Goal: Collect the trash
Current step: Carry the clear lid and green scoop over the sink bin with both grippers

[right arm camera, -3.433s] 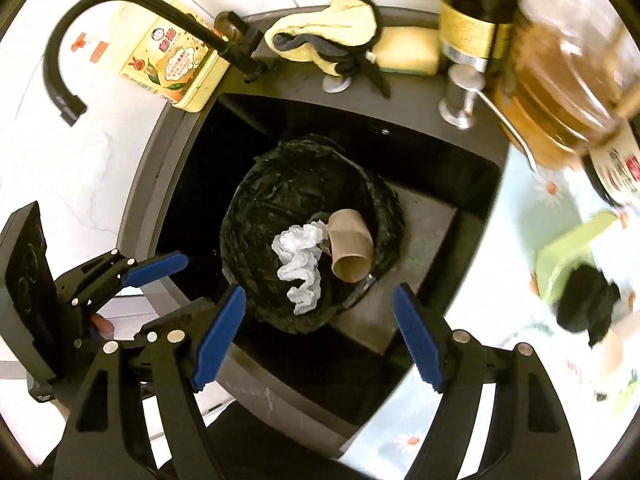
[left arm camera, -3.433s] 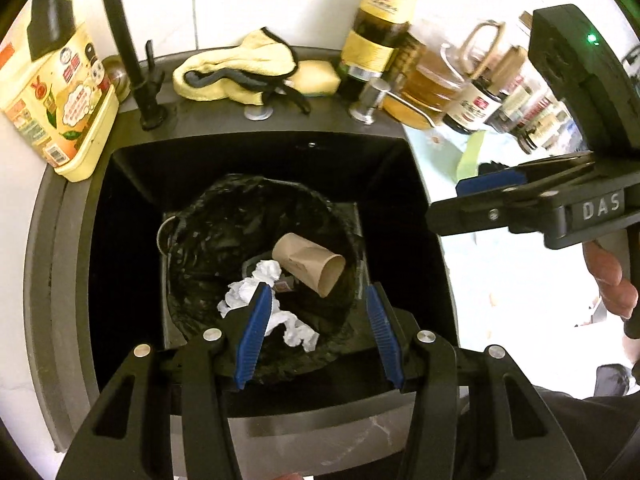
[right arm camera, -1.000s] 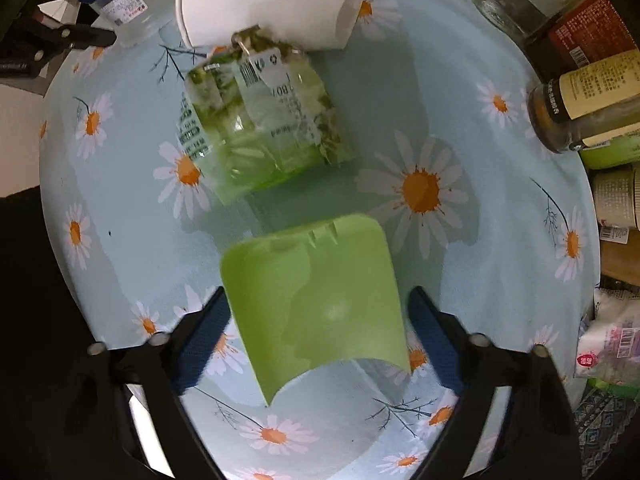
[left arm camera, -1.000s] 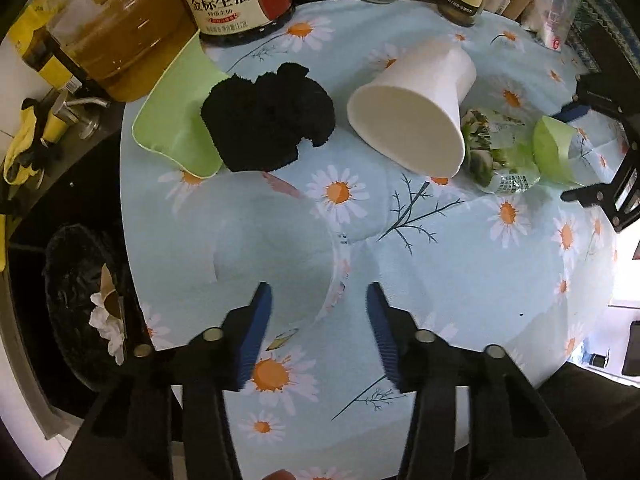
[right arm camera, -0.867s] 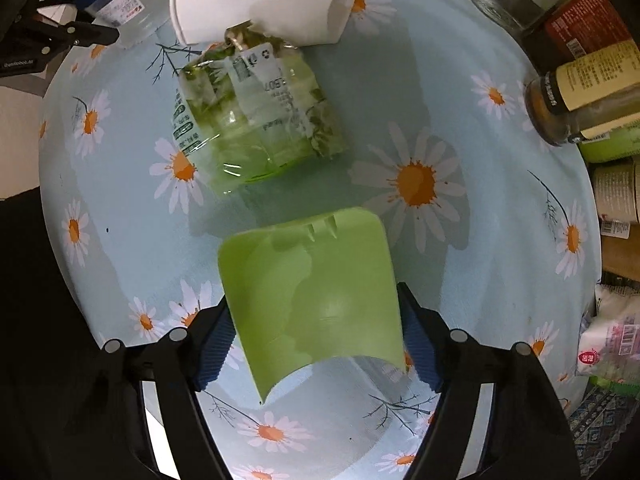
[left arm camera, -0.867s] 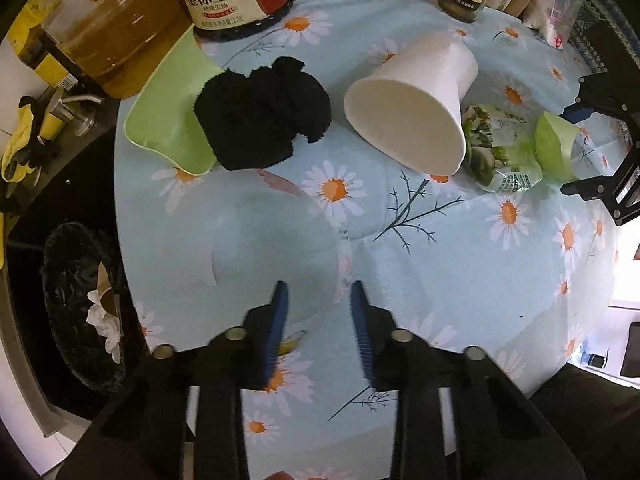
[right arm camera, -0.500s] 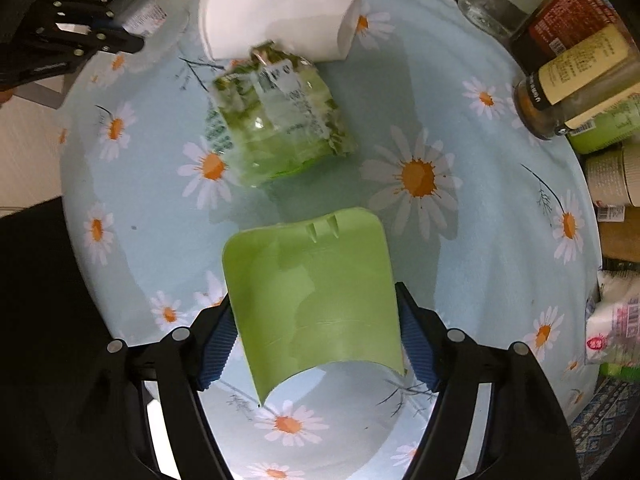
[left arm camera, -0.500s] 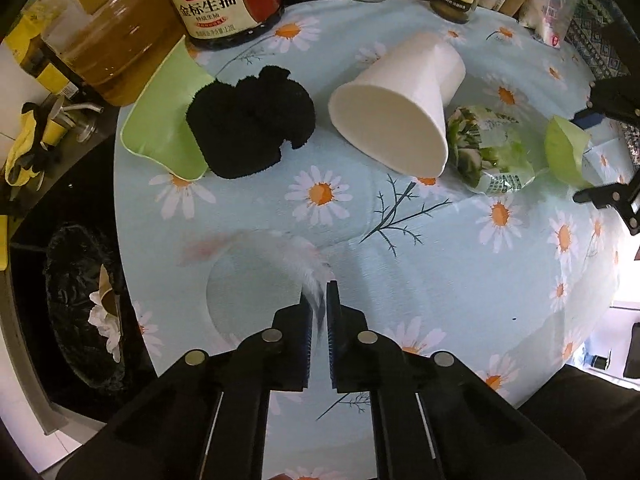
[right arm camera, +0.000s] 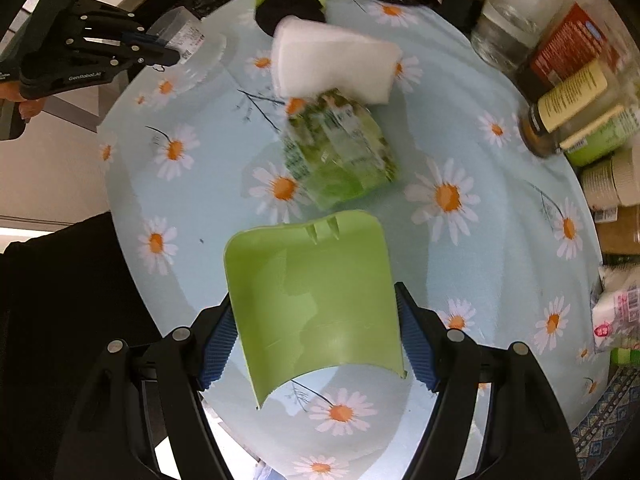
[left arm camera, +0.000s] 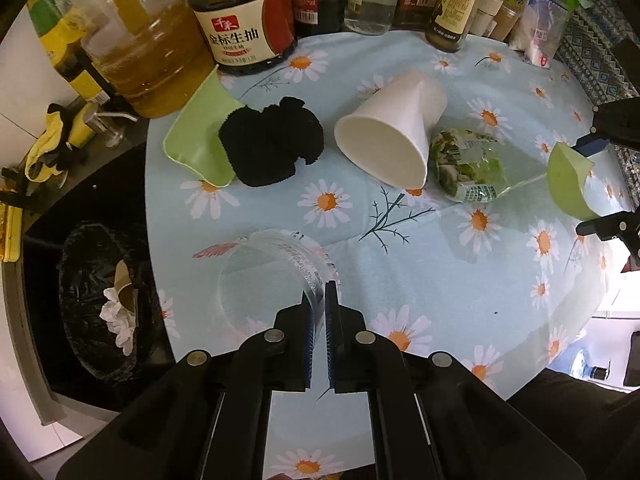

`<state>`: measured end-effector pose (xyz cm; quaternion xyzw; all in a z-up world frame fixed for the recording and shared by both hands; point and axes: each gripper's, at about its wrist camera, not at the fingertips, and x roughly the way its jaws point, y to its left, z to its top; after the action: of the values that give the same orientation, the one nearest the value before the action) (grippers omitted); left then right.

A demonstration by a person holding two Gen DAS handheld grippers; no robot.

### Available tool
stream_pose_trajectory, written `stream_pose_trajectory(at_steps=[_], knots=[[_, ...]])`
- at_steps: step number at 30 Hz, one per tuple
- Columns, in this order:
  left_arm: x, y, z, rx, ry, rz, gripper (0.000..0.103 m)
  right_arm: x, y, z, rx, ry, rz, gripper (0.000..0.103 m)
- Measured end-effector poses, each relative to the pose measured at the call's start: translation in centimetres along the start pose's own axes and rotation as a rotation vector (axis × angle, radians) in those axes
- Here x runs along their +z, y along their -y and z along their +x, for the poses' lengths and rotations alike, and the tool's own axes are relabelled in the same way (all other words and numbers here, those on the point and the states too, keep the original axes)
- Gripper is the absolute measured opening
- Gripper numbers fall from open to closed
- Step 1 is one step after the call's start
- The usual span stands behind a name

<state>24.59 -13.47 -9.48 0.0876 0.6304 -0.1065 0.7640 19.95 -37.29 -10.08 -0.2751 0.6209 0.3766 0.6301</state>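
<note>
Jaws on my left gripper point(left arm camera: 319, 312) are pinching the rim of a clear plastic cup point(left arm camera: 276, 264) lying at the desk point(left arm camera: 440, 280) edge, near the lined bin point(left arm camera: 96, 296). My right gripper point(right arm camera: 316, 332) has its jaws clamped on a green scoop point(right arm camera: 312, 300), just beside the crumpled green wrapper point(right arm camera: 340, 156) and white paper cup point(right arm camera: 332, 64).

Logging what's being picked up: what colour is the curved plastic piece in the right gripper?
Light green curved plastic piece; clearest in the right wrist view.
</note>
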Motion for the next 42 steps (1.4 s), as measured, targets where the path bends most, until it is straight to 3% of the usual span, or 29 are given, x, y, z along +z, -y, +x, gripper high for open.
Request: stream_pose_trajectory(at_steps=[12,29,42], knots=[[-3.0,-4.5,-2.0,-0.050,0.066,0.038,0.004,6.0,-5.4,-0.1,-0.038,0.008,0.043,0.072],[-8.2,-19.3,-4.1,-0.157,0.117,0.026,0.004,23.4,-17.4,2.7,0.021,0.045,0.022,0.071],[-10.7,-29.9,-3.3,-0.150,0.080,-0.047,0.004,34.5,-21.5,7.5,0.109,0.041,0.096,0.071]])
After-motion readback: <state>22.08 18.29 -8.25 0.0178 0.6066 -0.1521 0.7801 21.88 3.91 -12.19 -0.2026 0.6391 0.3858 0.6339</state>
